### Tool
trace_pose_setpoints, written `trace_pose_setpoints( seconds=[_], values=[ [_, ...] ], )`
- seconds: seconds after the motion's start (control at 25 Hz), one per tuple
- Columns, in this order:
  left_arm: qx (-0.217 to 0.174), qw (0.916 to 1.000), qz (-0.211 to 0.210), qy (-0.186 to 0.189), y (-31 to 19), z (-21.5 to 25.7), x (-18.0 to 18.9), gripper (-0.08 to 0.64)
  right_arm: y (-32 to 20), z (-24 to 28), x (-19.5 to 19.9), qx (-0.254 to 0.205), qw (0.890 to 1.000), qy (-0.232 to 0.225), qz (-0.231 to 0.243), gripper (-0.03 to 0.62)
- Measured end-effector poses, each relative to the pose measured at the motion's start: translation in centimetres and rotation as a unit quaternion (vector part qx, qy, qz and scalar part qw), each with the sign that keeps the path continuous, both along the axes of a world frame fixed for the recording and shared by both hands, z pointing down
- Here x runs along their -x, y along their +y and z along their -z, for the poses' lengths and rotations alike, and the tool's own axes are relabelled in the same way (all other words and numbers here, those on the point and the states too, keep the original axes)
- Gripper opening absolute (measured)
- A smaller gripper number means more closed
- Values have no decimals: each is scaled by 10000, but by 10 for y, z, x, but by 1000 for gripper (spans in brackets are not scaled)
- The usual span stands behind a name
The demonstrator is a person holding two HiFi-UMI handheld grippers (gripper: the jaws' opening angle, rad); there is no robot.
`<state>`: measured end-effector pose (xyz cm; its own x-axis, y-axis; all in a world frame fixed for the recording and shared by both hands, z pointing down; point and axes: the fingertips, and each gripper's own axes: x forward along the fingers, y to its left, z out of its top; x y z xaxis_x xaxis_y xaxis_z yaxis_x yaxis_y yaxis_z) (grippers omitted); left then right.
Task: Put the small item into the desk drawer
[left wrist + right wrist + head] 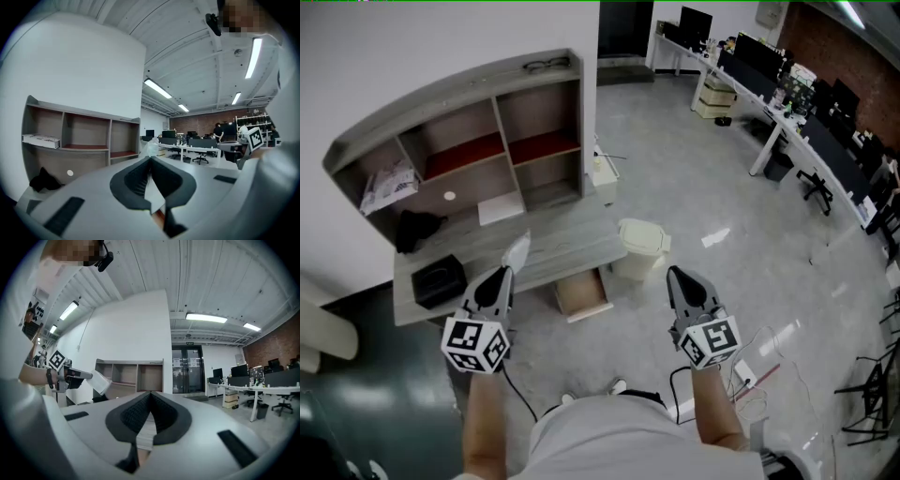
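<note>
Now, your left claw [507,273] pinches the small packet [518,249] over the worktop [572,240], centre-left, likely bound for the open drawer [581,293] below; right claw [674,273] closed, empty.

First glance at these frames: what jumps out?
The left gripper, shut on a small pale packet, hangs above the front edge of the grey desk. Beside it the right gripper is shut and empty, over the floor. Below the desk edge what looks like a wood-lined drawer stands pulled out, a white bin next to it.
</note>
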<state>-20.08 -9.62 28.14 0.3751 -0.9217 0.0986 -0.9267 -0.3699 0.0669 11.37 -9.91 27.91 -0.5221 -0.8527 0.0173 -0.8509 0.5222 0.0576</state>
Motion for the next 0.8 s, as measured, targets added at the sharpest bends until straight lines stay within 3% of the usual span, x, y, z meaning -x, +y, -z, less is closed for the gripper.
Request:
trace_pose_setpoints(
  seconds=[0.44, 0.64, 0.8],
  values=[
    [-351, 9976, 570, 152, 32, 8, 42, 20, -11, 6, -30, -37, 9998, 125, -125, 21],
    [-532, 9939, 968, 66, 45, 14, 57, 20, -15, 8, -45, -12, 9998, 137, -157, 21],
    [-638, 9899, 1247, 210, 59, 19, 67, 20, -20, 9, -45, 10, 9998, -19, -196, 21]
  ],
)
